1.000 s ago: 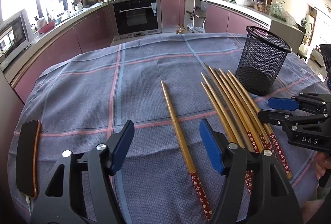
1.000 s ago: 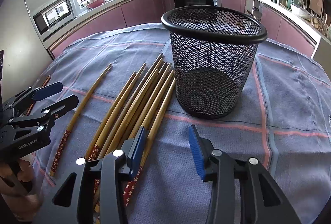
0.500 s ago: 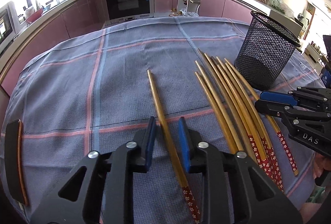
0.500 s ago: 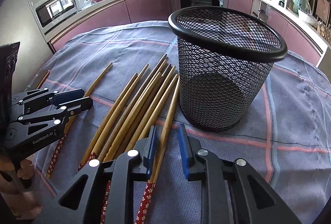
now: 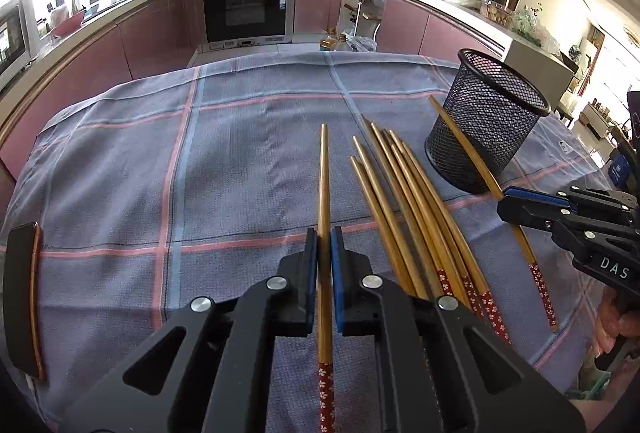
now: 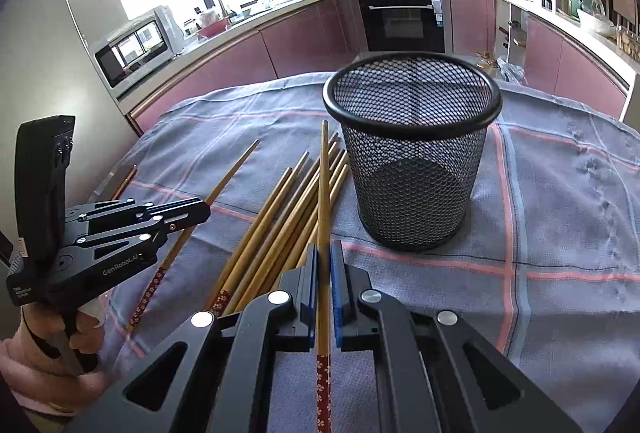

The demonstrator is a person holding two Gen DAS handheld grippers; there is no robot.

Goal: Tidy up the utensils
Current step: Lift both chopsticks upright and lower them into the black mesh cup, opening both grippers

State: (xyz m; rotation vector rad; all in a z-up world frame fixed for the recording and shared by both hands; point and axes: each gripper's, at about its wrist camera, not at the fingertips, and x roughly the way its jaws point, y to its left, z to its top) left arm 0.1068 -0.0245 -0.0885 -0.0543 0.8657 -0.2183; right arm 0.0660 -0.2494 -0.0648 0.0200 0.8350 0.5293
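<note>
I see a kitchen table covered with a blue-grey checked cloth (image 5: 240, 161), and I hold one gripper in each hand. My left gripper (image 5: 324, 249) has just closed its blue-padded jaws on a single bamboo chopstick (image 5: 323, 185), which runs straight ahead between the pads, its red flowered end pointing back toward the camera. In the right wrist view, my right gripper (image 6: 324, 261) has likewise just closed on another chopstick (image 6: 323, 185), gripped partway along its length, with its thin tip raised in front of the rim of the black mesh cup (image 6: 416, 169). That cup stands upright on the cloth, just to the right of the loose bundle of chopsticks (image 5: 408, 201), which lie side by side between the two grippers, red patterned ends toward me. From the left wrist view, the right gripper's chopstick slants up from the cloth across the near side of the cup. A dark flat object with an orange edge (image 5: 24, 305) lies at the far left edge of the table. Behind the table are pink cabinets and a black built-in oven (image 5: 246, 7).
</note>
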